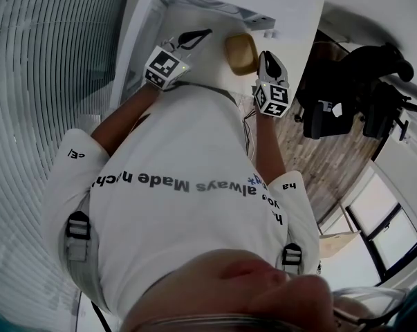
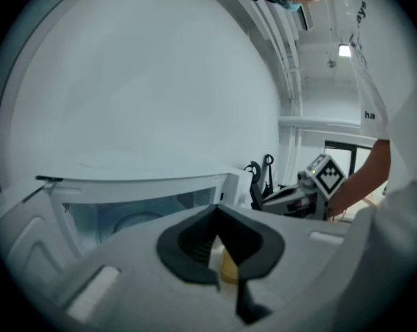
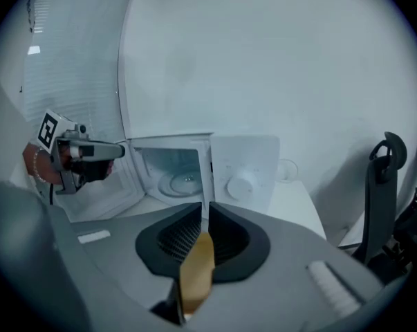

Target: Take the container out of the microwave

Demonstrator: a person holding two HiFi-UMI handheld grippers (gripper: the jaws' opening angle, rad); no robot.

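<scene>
The right gripper (image 3: 205, 209) has its fingers pinched nearly closed on the rim of a tan container (image 3: 198, 272), held in the air in front of the open microwave (image 3: 243, 164). The left gripper (image 2: 218, 213), beside the microwave's door, has its fingers closed with tips touching, holding nothing.

container (image 3: 196, 268) in right hand-held gripper (image 3: 205, 211) | microwave (image 3: 244, 168) behind | left hand-held gripper (image 3: 115, 149) leftward
</scene>
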